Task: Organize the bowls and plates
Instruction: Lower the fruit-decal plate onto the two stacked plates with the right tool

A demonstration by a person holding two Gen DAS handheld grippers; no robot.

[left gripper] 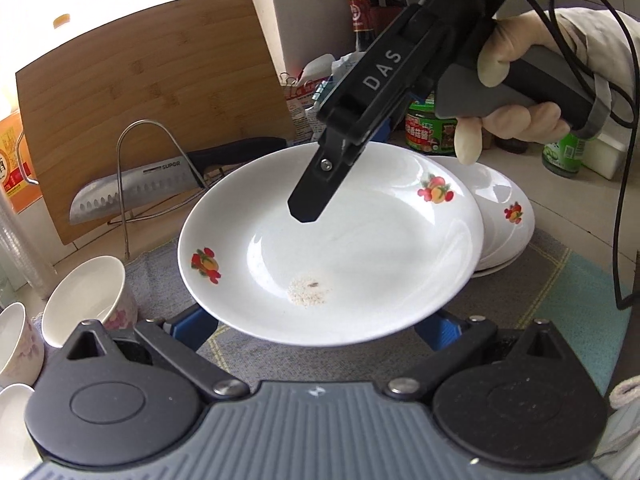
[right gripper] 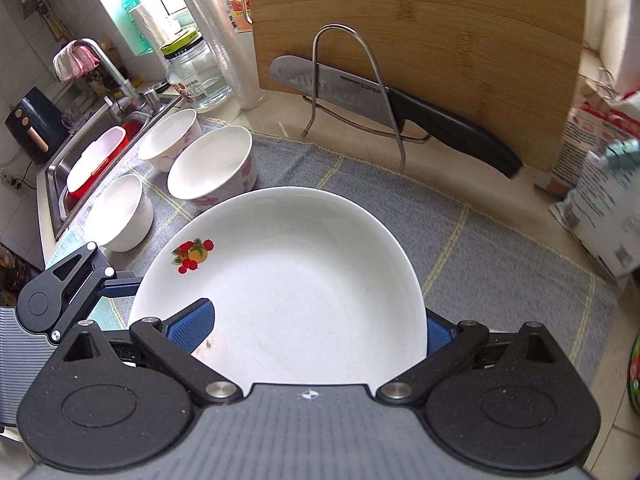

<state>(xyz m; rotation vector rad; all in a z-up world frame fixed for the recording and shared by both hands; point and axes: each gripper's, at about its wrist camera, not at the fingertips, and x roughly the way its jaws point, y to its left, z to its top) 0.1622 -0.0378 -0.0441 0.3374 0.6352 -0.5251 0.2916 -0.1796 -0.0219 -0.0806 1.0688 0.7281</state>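
White plate (right gripper: pixel 288 276) held tilted above the grey mat (right gripper: pixel 480 232).
Right gripper (right gripper: pixel 316 332) clamps its near rim, which points up and right; left gripper (left gripper: pixel 316 332) spreads unclenched beneath it. Stacked plates (left gripper: pixel 504 216) lie right, bowls (right gripper: pixel 212 168) left.

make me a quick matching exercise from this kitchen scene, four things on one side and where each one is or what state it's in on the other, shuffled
Things:
1. plate
2. knife
3. cutting board
4. bowls

Places or states:
a. leaning upright against the wall
b. resting across the wire rack
c. held between the fingers of the right gripper
d. standing empty on the grey cloth near the sink

Pairs: 1-c, 2-b, 3-a, 4-d
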